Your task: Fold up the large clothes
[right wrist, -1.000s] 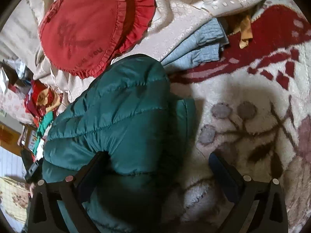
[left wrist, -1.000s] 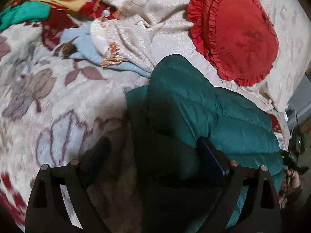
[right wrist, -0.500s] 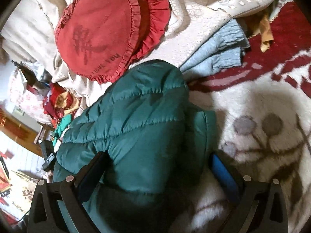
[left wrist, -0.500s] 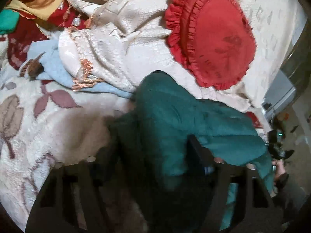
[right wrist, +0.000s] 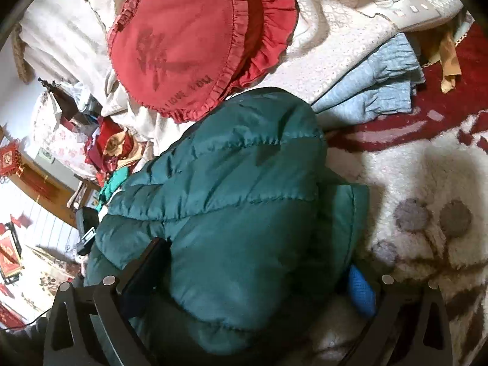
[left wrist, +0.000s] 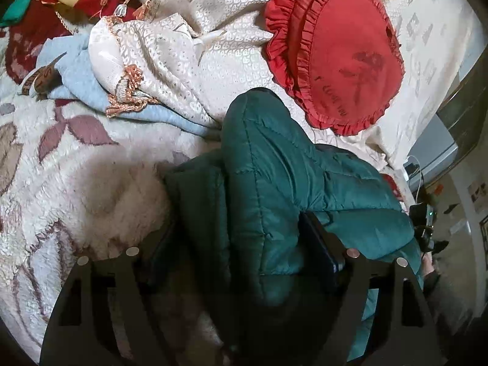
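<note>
As the jacket point(left wrist: 274, 183) lay bunched on the blanket point(left wrist: 76, 183) below the red cushion point(left wrist: 335, 61), its padded folds were clamped between the fingers of the left gripper point(left wrist: 238, 244) and the right gripper point(right wrist: 253, 268).

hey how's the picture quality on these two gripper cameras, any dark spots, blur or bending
Left wrist view: fisheye bends the edges, and the left gripper and the near part of the green jacket sit in deep shadow. Right wrist view: same bending, the window side at far left is washed out, and the red cushion is sharp and evenly lit.
</note>
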`<control>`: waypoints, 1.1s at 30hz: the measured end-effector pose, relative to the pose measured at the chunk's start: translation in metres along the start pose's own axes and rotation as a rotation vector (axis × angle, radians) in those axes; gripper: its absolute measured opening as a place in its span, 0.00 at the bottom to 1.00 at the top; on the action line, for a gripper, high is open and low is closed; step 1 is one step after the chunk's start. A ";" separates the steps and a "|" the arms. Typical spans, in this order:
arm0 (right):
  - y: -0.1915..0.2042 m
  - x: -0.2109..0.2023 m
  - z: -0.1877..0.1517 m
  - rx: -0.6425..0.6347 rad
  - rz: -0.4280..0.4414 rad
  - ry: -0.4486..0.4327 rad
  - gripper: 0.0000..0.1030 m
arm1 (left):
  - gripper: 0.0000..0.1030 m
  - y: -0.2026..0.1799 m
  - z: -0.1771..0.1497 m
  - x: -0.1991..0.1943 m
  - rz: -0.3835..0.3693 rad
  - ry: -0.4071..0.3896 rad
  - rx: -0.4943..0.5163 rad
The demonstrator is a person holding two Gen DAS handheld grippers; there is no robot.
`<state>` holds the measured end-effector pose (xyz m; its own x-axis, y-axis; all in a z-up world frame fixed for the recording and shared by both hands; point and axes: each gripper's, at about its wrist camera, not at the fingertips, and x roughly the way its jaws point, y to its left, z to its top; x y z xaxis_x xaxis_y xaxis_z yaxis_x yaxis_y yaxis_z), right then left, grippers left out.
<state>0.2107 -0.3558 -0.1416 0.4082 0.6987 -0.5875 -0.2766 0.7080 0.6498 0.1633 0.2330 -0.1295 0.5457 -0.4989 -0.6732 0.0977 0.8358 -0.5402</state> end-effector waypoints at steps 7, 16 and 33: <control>0.007 -0.007 0.008 -0.024 0.007 0.002 0.77 | 0.37 -0.026 -0.006 -0.004 0.100 -0.036 0.123; 0.044 -0.071 0.017 -0.135 0.009 -0.191 0.32 | 0.23 -0.080 0.002 -0.026 0.125 -0.109 0.212; -0.044 -0.079 0.018 0.297 -0.109 -0.176 0.66 | 0.57 -0.086 0.028 0.028 0.238 -0.052 0.062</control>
<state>0.2066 -0.4435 -0.1151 0.5716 0.5743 -0.5860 0.0312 0.6985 0.7150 0.1934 0.1534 -0.0877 0.6017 -0.2755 -0.7497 0.0113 0.9415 -0.3369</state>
